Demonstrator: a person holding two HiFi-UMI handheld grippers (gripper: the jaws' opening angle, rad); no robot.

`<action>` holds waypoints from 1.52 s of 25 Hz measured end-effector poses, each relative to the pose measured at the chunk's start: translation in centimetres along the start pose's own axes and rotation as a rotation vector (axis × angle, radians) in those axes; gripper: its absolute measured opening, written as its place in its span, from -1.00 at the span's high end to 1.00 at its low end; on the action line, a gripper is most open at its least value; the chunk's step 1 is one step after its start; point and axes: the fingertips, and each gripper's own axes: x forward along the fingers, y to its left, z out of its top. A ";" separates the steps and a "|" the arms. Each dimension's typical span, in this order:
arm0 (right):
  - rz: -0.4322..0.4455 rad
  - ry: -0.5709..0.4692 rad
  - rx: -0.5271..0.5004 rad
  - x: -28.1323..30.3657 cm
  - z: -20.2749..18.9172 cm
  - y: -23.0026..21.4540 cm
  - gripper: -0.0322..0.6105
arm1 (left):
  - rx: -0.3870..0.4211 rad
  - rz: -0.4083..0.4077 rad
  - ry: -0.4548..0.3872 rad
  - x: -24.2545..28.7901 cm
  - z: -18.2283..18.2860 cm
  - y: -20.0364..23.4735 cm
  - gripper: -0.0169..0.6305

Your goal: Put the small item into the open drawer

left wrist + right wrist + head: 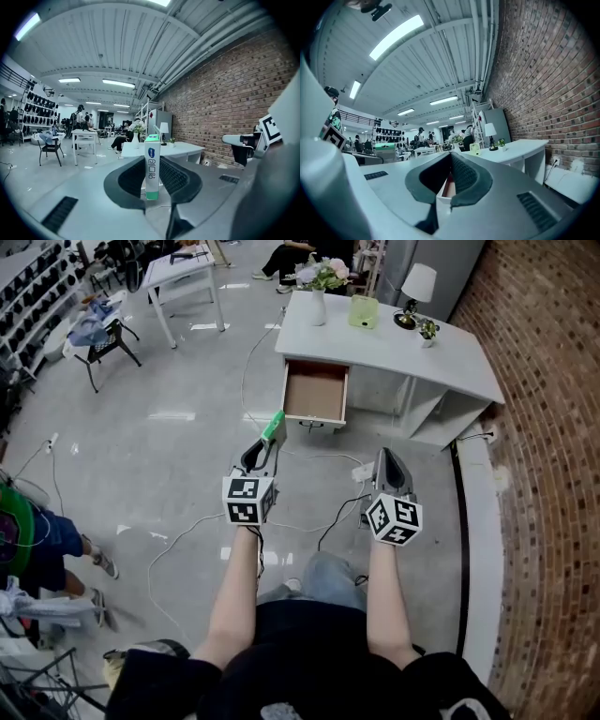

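Observation:
A small white-and-green box (273, 427) sticks out forward from my left gripper (265, 448), which is shut on it. In the left gripper view the box (152, 159) stands upright between the two pads, and my left gripper (152, 174) points toward the white desk (180, 149). The desk (394, 348) has an open drawer (316, 395) with a bare brown bottom, some way ahead of both grippers. My right gripper (389, 457) is held beside the left one, shut and holding nothing. In the right gripper view, part of the drawer (449, 186) shows past the tips of the right gripper (450, 172).
On the desk stand a vase of flowers (319, 287), a green container (363, 311), a lamp (415, 292) and a small plant (427, 330). Cables (309, 521) and a power strip (362, 472) lie on the floor. A brick wall (553, 427) runs on the right. A person (37, 540) stands at the left.

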 end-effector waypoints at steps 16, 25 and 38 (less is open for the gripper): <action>0.001 0.006 -0.034 2.7 -0.3 0.0 0.89 | 0.022 -0.050 -0.014 3.8 0.7 0.0 0.65; 0.022 0.019 -0.033 11.2 -0.6 -2.1 0.89 | 0.022 -0.022 -0.004 11.4 1.6 2.8 0.65; 0.105 0.109 -0.062 30.7 -1.6 -6.9 0.89 | -0.005 0.036 0.042 29.1 3.2 8.0 0.64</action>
